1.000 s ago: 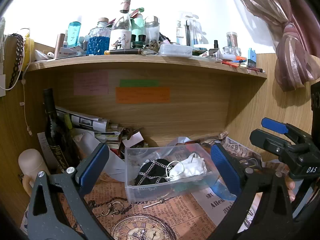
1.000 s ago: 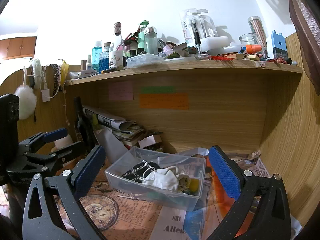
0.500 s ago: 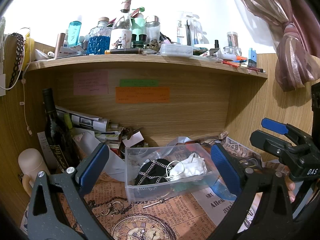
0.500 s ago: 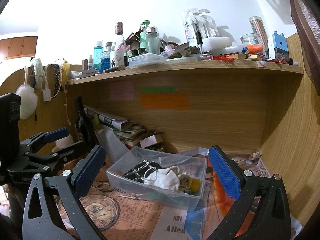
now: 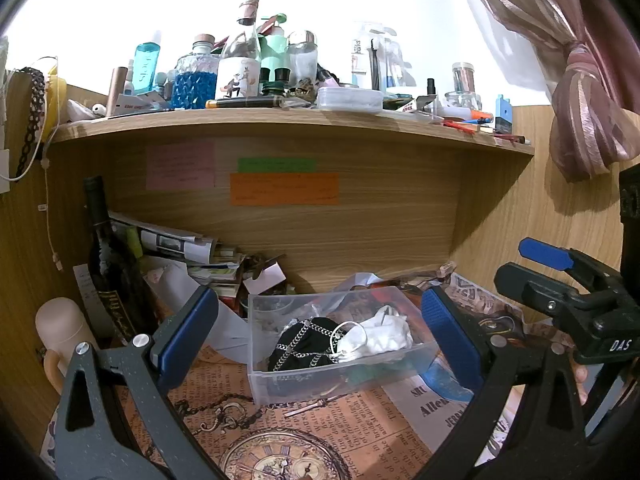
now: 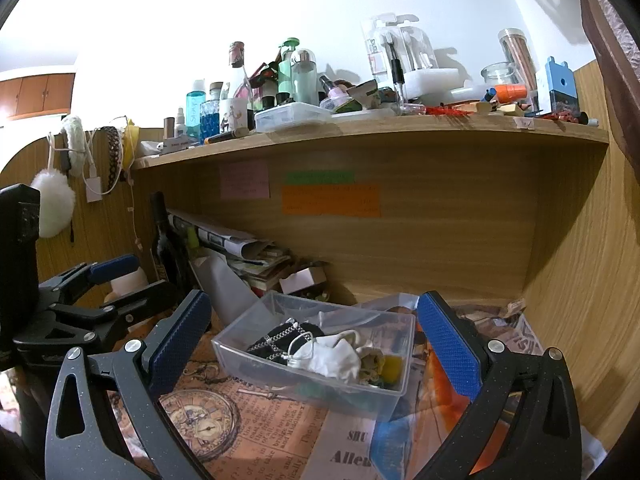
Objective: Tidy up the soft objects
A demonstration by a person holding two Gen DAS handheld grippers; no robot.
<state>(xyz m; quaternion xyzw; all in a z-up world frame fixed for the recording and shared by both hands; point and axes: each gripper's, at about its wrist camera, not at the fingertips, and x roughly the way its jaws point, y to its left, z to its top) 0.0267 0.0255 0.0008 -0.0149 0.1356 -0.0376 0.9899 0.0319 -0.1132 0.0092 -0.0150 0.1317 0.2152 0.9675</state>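
Observation:
A clear plastic bin (image 5: 256, 376) (image 6: 280, 380) stands on the desk under the shelf. In it lie a black soft item with a metal chain (image 5: 304, 344) (image 6: 276, 340) and a crumpled white cloth item (image 5: 384, 336) (image 6: 332, 360). Small yellow and patterned bits (image 6: 384, 366) lie at the bin's right end. My left gripper (image 5: 320, 336) is open and empty, just in front of the bin. My right gripper (image 6: 316, 344) is open and empty, in front of the bin from the right. Each gripper shows at the edge of the other's view.
A dark wine bottle (image 5: 108, 264), stacked papers (image 5: 192, 256) and a beige flask (image 5: 60, 332) stand at the left. The upper shelf (image 5: 280, 124) is crowded with bottles. Newspaper with a clock print (image 5: 280, 456) covers the desk. A curtain (image 5: 580, 120) hangs right.

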